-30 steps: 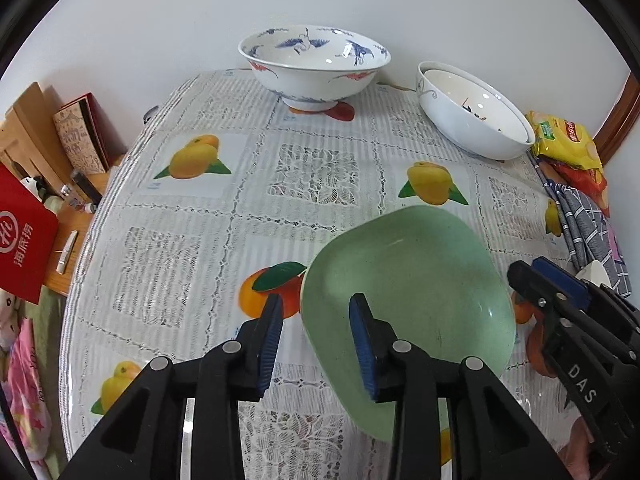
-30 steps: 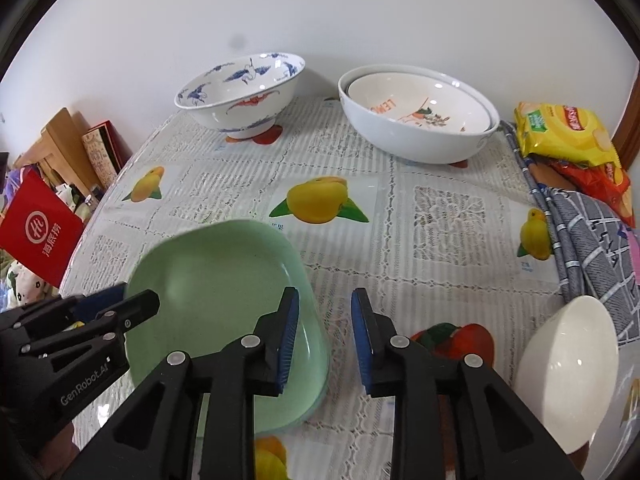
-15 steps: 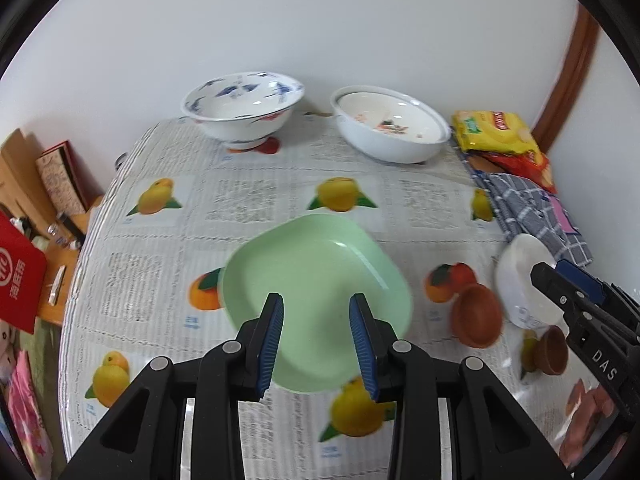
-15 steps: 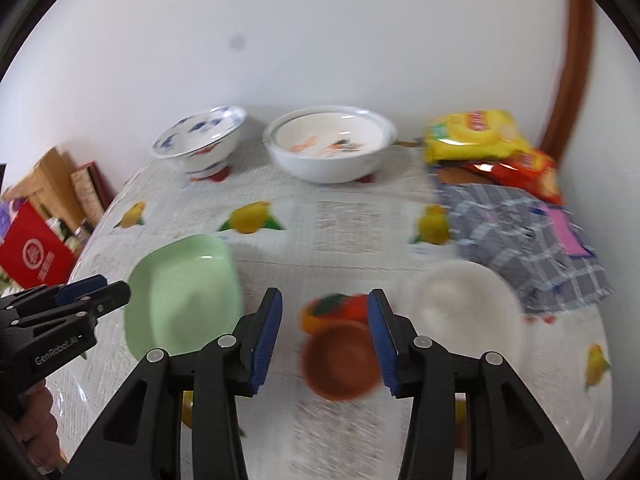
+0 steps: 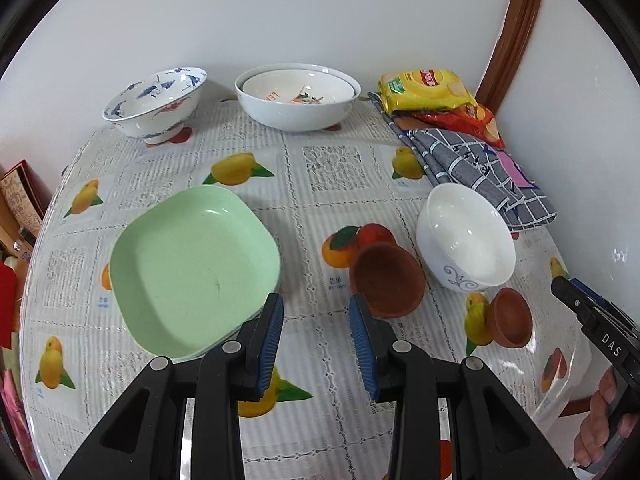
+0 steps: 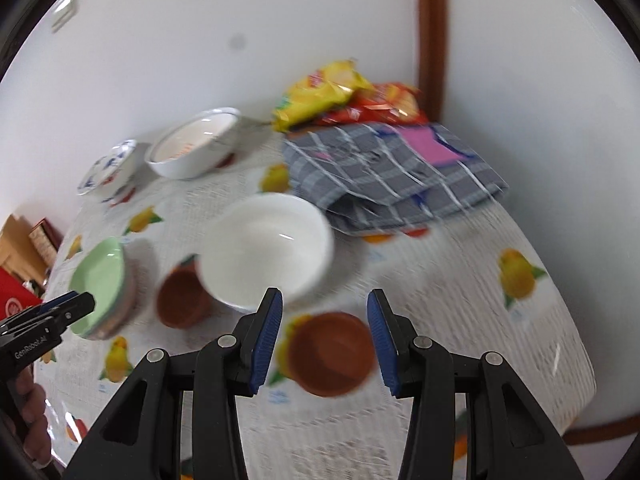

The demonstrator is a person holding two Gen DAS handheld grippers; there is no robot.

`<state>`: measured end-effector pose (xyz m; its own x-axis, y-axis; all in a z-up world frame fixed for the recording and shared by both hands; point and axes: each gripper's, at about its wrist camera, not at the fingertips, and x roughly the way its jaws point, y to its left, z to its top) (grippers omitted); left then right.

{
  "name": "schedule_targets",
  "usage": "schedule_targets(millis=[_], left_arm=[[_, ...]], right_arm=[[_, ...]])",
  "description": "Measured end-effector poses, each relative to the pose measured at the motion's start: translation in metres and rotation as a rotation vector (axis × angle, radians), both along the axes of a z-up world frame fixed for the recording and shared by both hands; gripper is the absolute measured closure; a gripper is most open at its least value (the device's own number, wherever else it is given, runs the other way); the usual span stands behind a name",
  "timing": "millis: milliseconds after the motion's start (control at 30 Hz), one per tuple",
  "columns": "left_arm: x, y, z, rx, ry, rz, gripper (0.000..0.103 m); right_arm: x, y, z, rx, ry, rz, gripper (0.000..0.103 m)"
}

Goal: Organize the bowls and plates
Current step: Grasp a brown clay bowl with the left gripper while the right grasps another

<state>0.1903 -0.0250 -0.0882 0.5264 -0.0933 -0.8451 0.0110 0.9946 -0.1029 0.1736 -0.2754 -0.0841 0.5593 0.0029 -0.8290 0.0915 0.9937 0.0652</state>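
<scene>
A green square plate (image 5: 192, 268) lies on the fruit-print tablecloth (image 5: 320, 168), left of my left gripper (image 5: 316, 320), which is open over bare cloth. Right of it lie a large brown bowl (image 5: 386, 280), a white bowl (image 5: 466, 240) and a small brown bowl (image 5: 510, 318). My right gripper (image 6: 325, 312) is open and hovers above the small brown bowl (image 6: 330, 354), which shows between its fingers without touching them. The white bowl (image 6: 268, 252) and the large brown bowl (image 6: 182, 300) sit just beyond. The right wrist view is blurred.
At the back by the wall stand a blue-patterned bowl (image 5: 158, 100) and two nested white bowls (image 5: 298, 100). Snack bags (image 5: 428, 92) and a grey checked cloth (image 5: 480, 168) fill the back right corner. The round table's edge (image 6: 576, 360) is near on the right. Boxes (image 5: 16, 200) stand off the left.
Both grippers swung to the right, away from the green plate. The right gripper's jaws widened and now hang over the small brown bowl. The left gripper's gap stayed the same.
</scene>
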Motion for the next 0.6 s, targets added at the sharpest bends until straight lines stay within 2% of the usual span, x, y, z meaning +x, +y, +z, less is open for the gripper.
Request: schedule_targets(millis=[300, 467, 533, 600], left_arm=[[0.01, -0.011, -0.022, -0.011, 0.062, 0.022, 0.068], [0.021, -0.016, -0.037, -0.027, 0.094, 0.029, 0.066], [0.027, -0.019, -0.042, -0.029, 0.106, 0.029, 0.066], [0.031, -0.023, -0.046, -0.027, 0.115, 0.024, 0.065]], right_arm=[[-0.006, -0.016, -0.048, 0.005, 0.086, 0.017, 0.059], [-0.003, -0.019, -0.069, 0.032, 0.122, 0.03, 0.069], [-0.001, -0.018, -0.075, 0.032, 0.13, 0.036, 0.076], [0.001, -0.017, -0.078, 0.041, 0.126, 0.045, 0.077]])
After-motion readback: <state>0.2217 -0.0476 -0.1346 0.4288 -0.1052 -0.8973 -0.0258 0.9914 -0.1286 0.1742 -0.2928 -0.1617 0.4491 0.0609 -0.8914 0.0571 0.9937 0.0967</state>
